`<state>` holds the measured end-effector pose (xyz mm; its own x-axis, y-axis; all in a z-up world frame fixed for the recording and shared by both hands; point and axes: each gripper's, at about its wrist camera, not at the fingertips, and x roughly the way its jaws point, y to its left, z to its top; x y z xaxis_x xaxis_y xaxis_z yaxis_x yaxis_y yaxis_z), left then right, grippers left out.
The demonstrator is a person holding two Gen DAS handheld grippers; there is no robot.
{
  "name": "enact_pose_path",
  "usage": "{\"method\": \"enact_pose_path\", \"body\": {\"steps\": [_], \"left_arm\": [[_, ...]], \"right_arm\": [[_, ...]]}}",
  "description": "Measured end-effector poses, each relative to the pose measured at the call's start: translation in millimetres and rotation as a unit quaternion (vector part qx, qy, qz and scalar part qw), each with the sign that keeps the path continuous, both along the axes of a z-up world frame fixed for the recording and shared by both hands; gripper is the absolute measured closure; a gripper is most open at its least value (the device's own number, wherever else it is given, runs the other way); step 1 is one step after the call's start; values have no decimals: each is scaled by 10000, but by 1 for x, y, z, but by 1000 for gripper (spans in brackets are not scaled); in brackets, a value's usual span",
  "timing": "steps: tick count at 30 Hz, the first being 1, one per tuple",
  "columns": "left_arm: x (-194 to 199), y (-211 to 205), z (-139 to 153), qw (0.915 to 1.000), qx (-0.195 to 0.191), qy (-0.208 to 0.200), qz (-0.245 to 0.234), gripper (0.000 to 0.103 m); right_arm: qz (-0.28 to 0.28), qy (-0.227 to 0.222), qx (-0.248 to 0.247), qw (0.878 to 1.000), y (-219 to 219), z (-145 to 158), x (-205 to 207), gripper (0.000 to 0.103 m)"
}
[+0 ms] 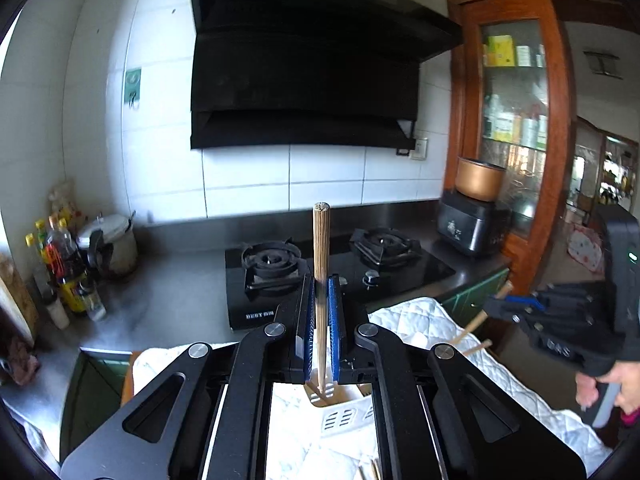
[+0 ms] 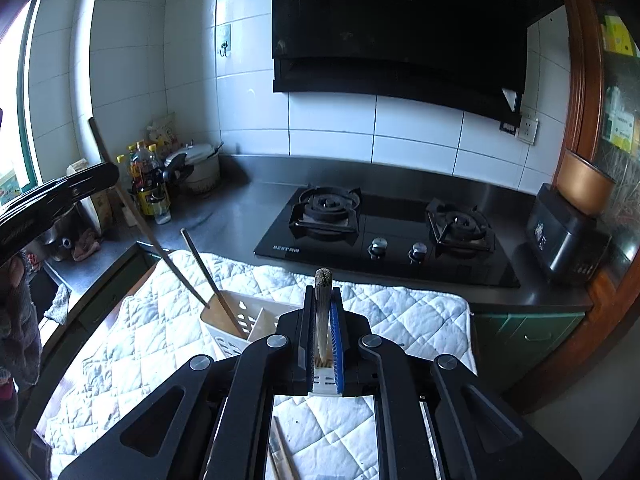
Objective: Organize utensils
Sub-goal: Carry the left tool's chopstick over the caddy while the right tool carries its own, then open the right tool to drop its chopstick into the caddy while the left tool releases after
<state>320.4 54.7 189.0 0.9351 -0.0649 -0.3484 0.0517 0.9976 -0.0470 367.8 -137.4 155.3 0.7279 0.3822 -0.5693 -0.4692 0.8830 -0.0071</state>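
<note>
My left gripper (image 1: pixel 320 285) is shut on a wooden chopstick (image 1: pixel 321 248) that stands upright between its blue pads. The stick's lower tip hangs over the white slotted utensil holder (image 1: pixel 334 408). In the right wrist view the left gripper (image 2: pixel 112 174) comes in from the left, and its chopstick (image 2: pixel 160 250) slants down to the holder's (image 2: pixel 244 316) rim. Another chopstick (image 2: pixel 208 276) leans inside the holder. My right gripper (image 2: pixel 322 294) is shut on a second chopstick (image 2: pixel 322 312) above a holder compartment. It also shows at the right (image 1: pixel 491 306).
The holder stands on a white quilted cloth (image 2: pixel 380 308) in front of a black gas stove (image 2: pixel 380 236). Loose chopsticks (image 2: pixel 282 454) lie on the cloth near me. Bottles (image 2: pixel 150 188) and a pot (image 2: pixel 196 164) fill the left corner. A rice cooker (image 2: pixel 568 240) sits at the right.
</note>
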Motion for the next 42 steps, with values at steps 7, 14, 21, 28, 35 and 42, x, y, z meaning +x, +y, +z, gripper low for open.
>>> {"method": "enact_pose_path", "body": {"steps": [7,14,21,28,35,42], "left_arm": [[32,4,-32,9993,-172,319,86,98],[46,5,-66,9972,-141,737,58,98],[53,5,-85,9951,-111,981,6,97],[49,1,-87,9950,-89,996,-25,94],[27,-2,-72,9966,-56,825,-3,93],[-20,-3,-68,9975,-214,662,-139,87]], "right_arm": [[41,144,-86,9999,3,-18,5,96],[16,275,-78,9996,0,-32,11,96],[-11,323,-47,9995,-2,-38,12,96],[-67,251,0,9997,-5,-36,9,93],[-77,-78,-20,9999,-13,-24,-16,79],[-32,-407,-87,9991,-25,-24,-62,63]]}}
